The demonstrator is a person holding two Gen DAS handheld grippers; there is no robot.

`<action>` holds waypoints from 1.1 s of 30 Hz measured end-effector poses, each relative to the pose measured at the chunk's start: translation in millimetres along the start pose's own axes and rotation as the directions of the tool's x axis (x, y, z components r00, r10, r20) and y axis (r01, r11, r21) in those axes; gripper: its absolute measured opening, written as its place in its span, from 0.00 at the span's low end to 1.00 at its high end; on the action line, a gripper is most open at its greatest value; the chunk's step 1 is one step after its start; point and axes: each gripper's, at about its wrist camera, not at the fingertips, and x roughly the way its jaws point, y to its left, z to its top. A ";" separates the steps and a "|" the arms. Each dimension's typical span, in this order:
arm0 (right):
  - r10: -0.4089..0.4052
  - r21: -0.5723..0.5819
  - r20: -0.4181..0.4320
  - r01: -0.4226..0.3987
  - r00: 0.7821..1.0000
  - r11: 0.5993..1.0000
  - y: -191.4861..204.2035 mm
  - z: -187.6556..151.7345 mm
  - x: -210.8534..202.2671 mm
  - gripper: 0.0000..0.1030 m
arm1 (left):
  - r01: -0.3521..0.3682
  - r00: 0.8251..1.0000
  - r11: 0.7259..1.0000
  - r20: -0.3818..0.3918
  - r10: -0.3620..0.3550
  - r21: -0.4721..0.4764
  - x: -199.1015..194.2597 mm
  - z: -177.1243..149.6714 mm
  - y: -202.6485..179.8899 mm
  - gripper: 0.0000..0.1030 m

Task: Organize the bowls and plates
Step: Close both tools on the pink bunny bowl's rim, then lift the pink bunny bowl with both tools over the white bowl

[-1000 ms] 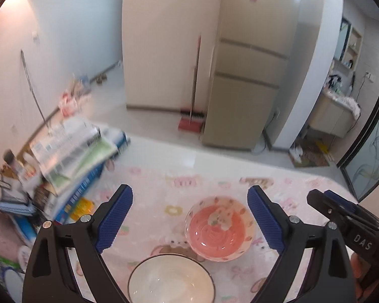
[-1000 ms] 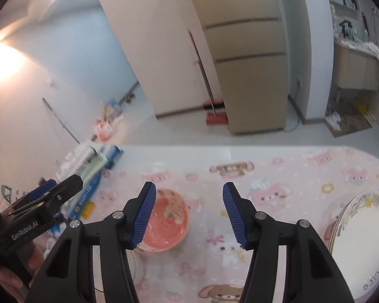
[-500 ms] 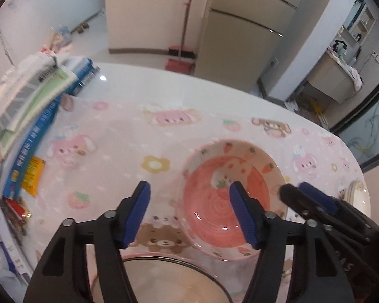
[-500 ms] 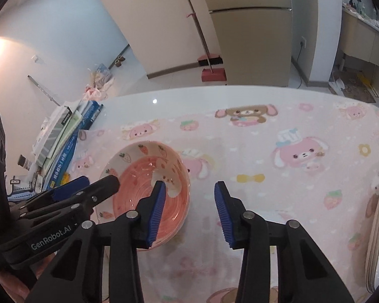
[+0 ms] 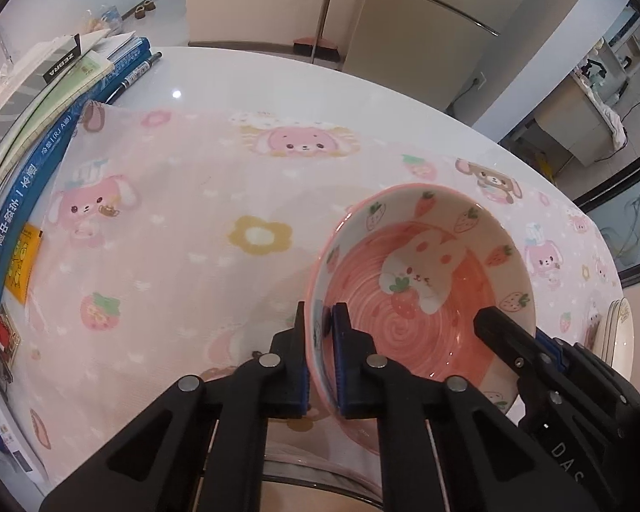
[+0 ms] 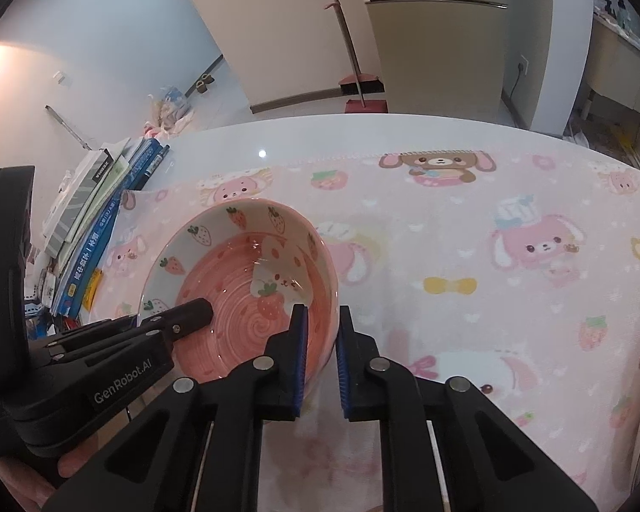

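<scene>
- The pink bowl (image 5: 422, 290) sits on the worktop (image 5: 277, 68), on a pink cartoon cloth (image 5: 170, 222), near the front edge.
- The left gripper (image 5: 320, 320) has its jaws clamped on the bowl's left rim, one pad outside the wall and one inside.
- The right gripper (image 6: 322, 320) pinches the opposite rim the same way, jaws closed on the wall.
- Holding both sides probably keeps the bowl level and stops it tipping, since a single rim pinch on glazed ware could slip.
- Both grippers point steeply down, which suits a rim grip from above.
- A second, pale bowl (image 5: 320, 475) shows just below the left gripper, near the front edge; it looks like the likely place to nest the pink one.
- Plates (image 5: 618, 333) stand stacked at the right, well apart from the bowls, so like seems to go with like.
- Books (image 5: 30, 136) lie piled at the left end, clear of the work.
</scene>
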 end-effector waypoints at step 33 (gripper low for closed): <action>0.178 -0.111 0.266 -0.154 0.947 0.982 29.6 -6.3 -160.0 0.13 | -0.016 0.918 0.996 0.395 -0.018 0.085 -167.0 -31.7 -27.5 0.08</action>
